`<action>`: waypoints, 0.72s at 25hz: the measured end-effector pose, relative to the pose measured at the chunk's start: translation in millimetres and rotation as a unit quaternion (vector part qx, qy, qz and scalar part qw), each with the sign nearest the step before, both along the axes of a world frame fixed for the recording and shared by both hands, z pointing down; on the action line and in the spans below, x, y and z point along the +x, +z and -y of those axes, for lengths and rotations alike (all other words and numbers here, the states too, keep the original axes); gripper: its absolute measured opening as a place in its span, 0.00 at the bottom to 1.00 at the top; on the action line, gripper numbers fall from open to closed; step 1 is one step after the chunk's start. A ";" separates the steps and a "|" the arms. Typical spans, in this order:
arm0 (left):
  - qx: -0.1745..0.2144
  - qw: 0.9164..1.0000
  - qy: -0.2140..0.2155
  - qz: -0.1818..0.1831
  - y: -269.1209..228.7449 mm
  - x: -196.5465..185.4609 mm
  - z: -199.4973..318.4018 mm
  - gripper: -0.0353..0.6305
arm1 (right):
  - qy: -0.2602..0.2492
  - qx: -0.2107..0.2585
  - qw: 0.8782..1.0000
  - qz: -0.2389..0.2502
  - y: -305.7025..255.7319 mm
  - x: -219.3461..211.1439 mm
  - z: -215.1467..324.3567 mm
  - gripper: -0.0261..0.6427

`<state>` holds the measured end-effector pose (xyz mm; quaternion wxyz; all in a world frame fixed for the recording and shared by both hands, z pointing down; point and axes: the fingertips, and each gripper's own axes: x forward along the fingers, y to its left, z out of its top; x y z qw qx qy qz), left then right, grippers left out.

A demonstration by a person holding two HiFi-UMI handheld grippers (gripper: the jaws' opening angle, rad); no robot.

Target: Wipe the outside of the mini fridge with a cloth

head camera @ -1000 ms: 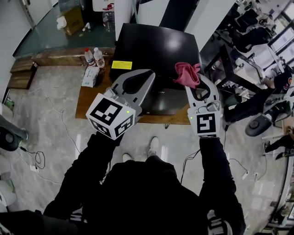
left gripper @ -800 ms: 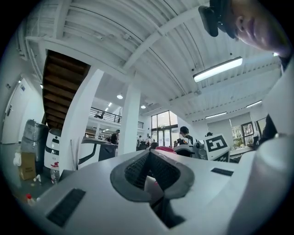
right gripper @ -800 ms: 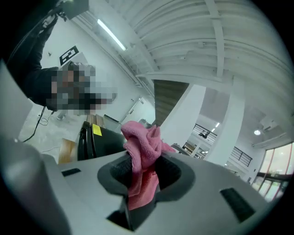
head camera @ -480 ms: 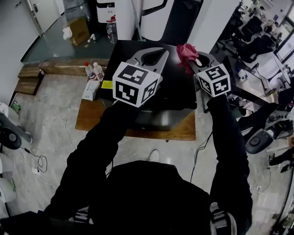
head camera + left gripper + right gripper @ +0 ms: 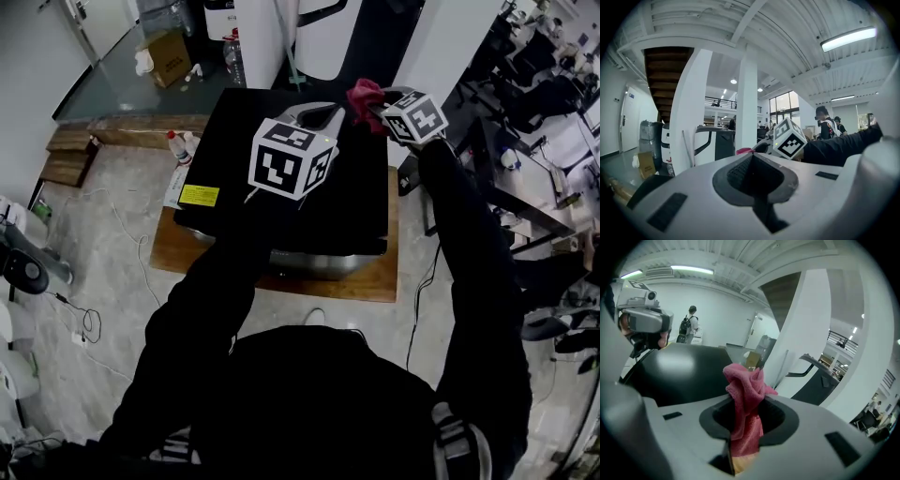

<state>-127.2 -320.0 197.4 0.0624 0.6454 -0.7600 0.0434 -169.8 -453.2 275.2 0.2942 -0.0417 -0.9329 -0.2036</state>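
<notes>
I have the cloth pinched in my right hand-held gripper at the fridge top's far edge, my left hand-held gripper closed and empty; next, press and wipe

The person wears a black top with long black sleeves. The left gripper and right gripper are smooth pale-grey shells. Each has a dark ribbed hollow behind the jaws, small black rectangular insets, and a white cube of black square markers with a green light.
</notes>
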 end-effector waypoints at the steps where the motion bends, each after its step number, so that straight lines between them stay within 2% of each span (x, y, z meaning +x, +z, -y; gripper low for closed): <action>1: -0.003 1.000 -0.002 -0.003 3.8 -2.7 3.8 0.06 | -0.006 0.003 1.000 -0.019 9.3 -8.7 4.9 0.20; 4: -0.004 1.000 -0.009 -0.006 12.2 -8.4 12.3 0.06 | -0.017 -0.006 0.998 -0.063 33.4 -24.5 15.6 0.20; 8: -0.007 1.000 -0.020 -0.013 21.3 -17.5 15.4 0.06 | -0.026 -0.067 0.995 -0.076 44.1 -30.3 18.1 0.18; 14: -0.027 0.999 -0.009 -0.019 32.7 -8.3 15.2 0.06 | -0.063 -0.024 0.993 -0.096 44.5 -20.4 -5.4 0.17; 18: -0.026 0.999 0.010 -0.029 34.9 4.1 6.6 0.06 | -0.067 -0.036 0.990 -0.115 43.6 -8.1 -29.5 0.17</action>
